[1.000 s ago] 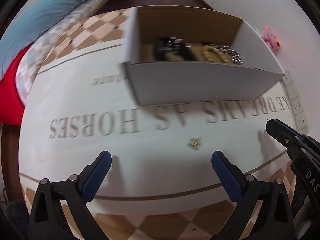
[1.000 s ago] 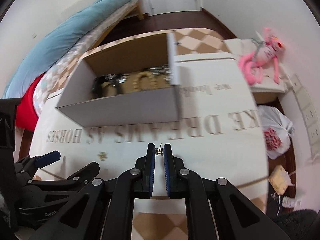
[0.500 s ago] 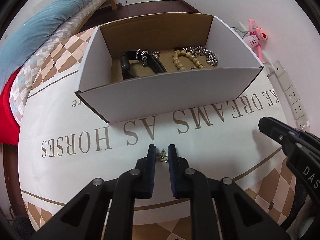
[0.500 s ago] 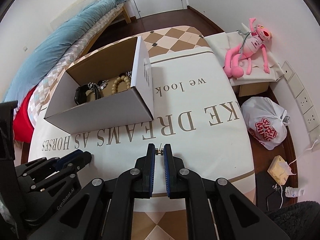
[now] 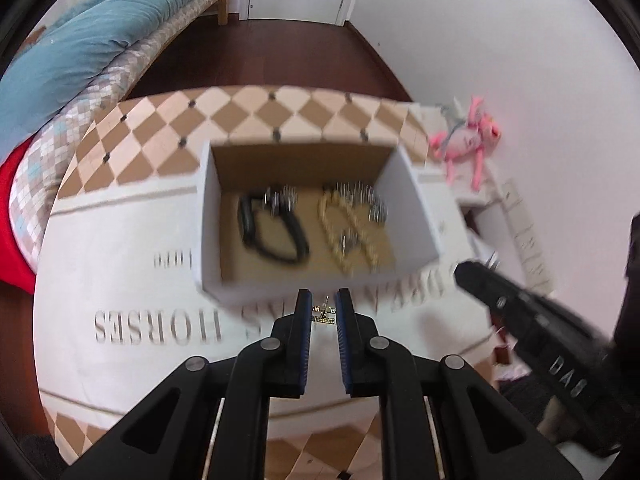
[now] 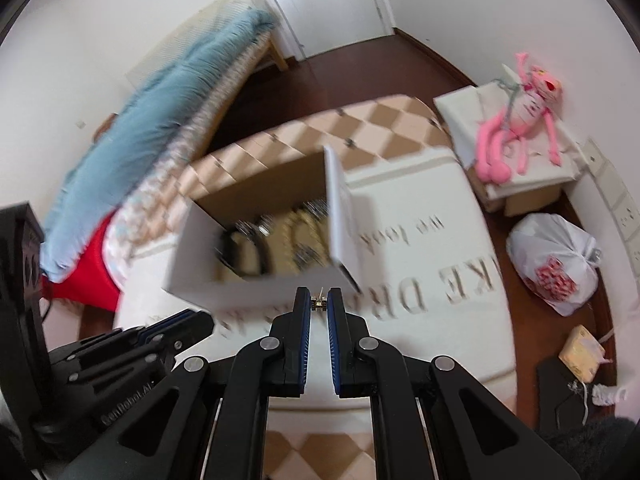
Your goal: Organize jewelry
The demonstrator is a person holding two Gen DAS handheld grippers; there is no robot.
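An open white cardboard box stands on the table and holds a black bracelet, a beaded bracelet and silver chain pieces. My left gripper is shut on a small gold earring, held above the table just before the box's near wall. My right gripper is shut on another small gold earring, also just before the box. Each gripper shows at the edge of the other's view.
The round table wears a white cloth with grey lettering and a checked border. A bed with a blue duvet lies at the left. A pink plush toy on a low box and a white plastic bag are at the right.
My left gripper closed on the gold earring that lay on the cloth and lifted it toward the box. My right gripper rose too, still holding its earring.
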